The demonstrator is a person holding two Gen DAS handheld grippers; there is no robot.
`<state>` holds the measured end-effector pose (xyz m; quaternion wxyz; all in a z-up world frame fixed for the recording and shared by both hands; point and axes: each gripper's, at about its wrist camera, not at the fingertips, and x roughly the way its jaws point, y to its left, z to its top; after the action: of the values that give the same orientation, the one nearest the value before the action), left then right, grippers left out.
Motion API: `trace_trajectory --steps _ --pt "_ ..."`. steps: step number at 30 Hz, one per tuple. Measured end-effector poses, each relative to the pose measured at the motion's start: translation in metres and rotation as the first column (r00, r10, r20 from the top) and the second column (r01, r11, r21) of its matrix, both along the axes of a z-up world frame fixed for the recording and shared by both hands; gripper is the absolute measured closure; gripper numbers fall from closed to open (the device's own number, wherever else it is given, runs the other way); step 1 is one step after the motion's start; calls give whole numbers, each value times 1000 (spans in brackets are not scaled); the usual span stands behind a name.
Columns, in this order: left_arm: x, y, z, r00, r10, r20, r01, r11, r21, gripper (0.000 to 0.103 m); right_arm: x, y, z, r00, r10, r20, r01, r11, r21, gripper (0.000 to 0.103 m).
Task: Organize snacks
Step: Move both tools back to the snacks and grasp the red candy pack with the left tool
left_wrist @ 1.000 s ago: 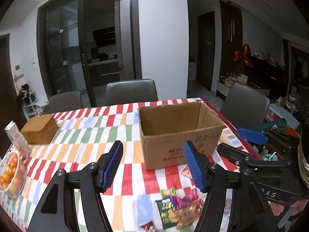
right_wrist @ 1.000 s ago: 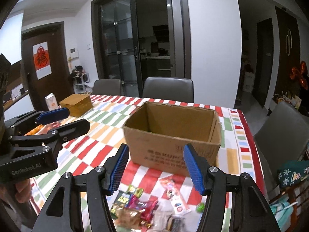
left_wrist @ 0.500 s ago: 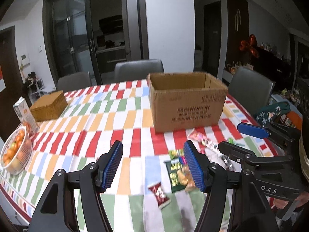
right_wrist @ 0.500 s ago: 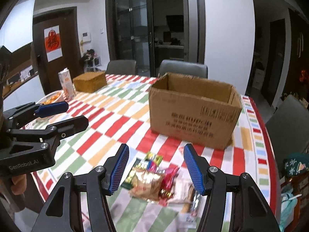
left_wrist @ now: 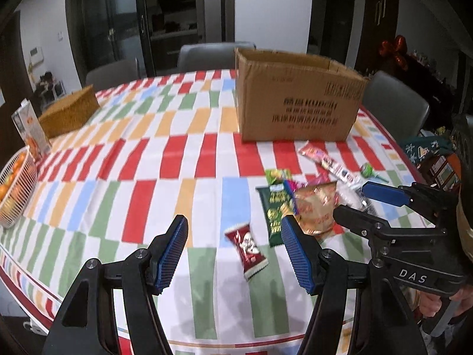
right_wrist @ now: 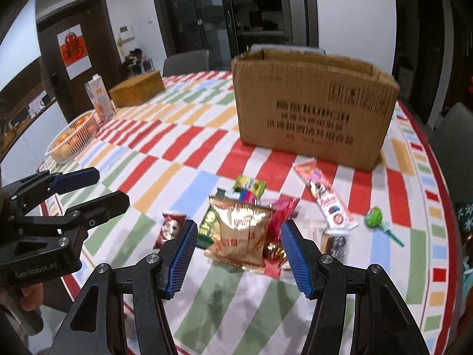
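Striped worktop (left_wrist: 183, 159): your left tongs (left_wrist: 233, 251) and right tongs (right_wrist: 238, 254), both spread, have dropped from brown cardboard box (right_wrist: 310, 109) toward snack packets (right_wrist: 242, 230); first pick looks imminent

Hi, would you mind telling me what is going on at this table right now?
A person holds two handheld grippers over a pile of snacks on a striped tablecloth. The left gripper is open above a small red candy packet. The right gripper is open over a golden chip bag. Neither holds anything. The cardboard box stands open behind the pile, and the snacks lie outside it.
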<state>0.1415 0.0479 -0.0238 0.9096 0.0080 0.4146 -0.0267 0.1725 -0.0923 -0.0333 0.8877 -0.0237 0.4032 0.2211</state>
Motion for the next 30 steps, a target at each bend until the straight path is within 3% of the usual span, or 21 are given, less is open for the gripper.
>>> trace_trajectory --steps 7,15,19,30 --pt "12 4 -35 996 -2 -88 -1 1000 -27 39 9 5 -25 997 1 -71 -2 1000 -12 43" --pt "25 2 -61 991 -24 -133 17 998 -55 42 19 9 -38 994 -4 -113 3 1000 -14 44" --pt "32 1 -70 989 -25 -145 16 998 -62 47 24 11 -41 992 -13 -126 11 1000 -12 46" --pt "45 0 -86 983 -14 -185 -4 996 -94 74 31 20 -46 991 2 -132 -5 1000 -23 58"
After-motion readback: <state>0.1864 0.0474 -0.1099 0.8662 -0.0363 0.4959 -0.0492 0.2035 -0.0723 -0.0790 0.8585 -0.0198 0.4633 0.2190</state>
